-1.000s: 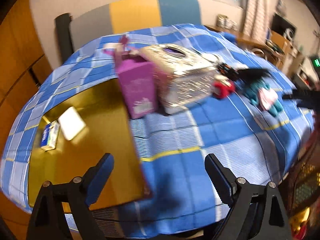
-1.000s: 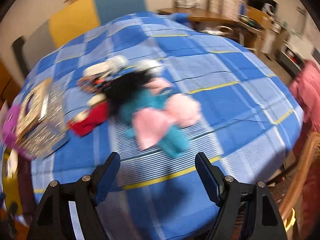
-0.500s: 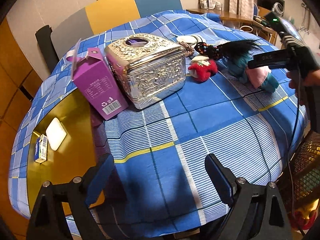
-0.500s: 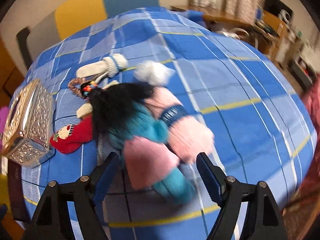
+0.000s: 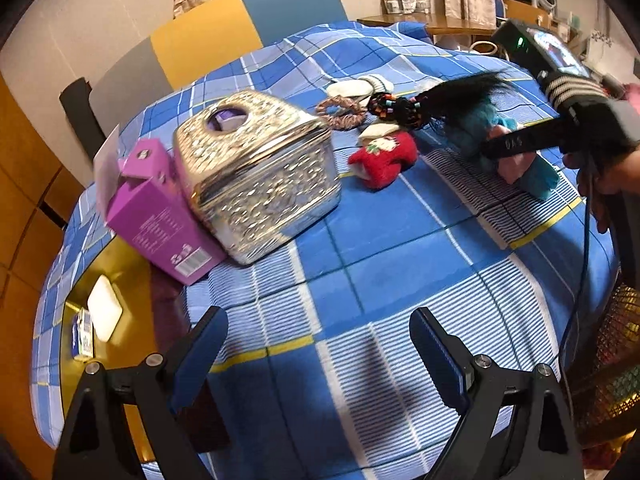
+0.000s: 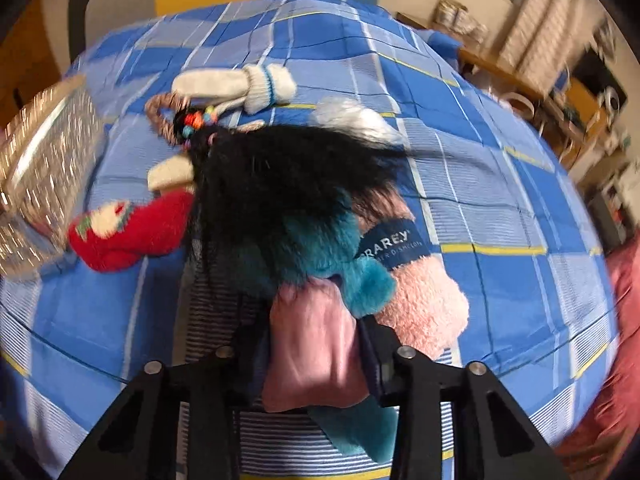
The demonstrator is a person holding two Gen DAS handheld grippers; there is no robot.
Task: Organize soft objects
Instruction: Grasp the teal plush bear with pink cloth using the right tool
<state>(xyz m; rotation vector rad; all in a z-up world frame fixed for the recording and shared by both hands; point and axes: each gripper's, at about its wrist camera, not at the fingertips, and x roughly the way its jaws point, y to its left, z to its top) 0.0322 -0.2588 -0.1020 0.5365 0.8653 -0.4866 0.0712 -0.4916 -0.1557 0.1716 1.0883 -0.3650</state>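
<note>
Closing around a pink satin pouch (image 6: 308, 344), the right gripper (image 6: 312, 350) now has its jaws drawn in on either side of the fabric, where a moment ago they stood wide above the pile of soft things; the pads appear to press the pouch, so I judge the first pick of the sorting is under way. The left gripper (image 5: 318, 354) keeps its fingers spread wide with nothing between them, hanging over bare blue plaid tablecloth (image 5: 380, 264), though its view has swung nearer the table's middle than a second before.

From left to right in the left wrist view: a small blue carton (image 5: 83, 340) and a white block (image 5: 105, 308) lie on a bare gold patch of table, then a purple box (image 5: 160, 216) leans against a silver embossed tissue box (image 5: 260, 176) (both hard, probably not part of the job). Beyond them lie a brown scrunchie (image 5: 340, 110), a white sock (image 5: 360, 86) and a red plush toy (image 5: 386, 158).

The pouch sits touching a teal plush (image 6: 320, 248), a black hairpiece (image 6: 280, 172) and a pink fuzzy cloth (image 6: 424, 304) with a navy band. That tangle is the likely snag: lifting the pouch may drag the teal fur or loose hair along.
</note>
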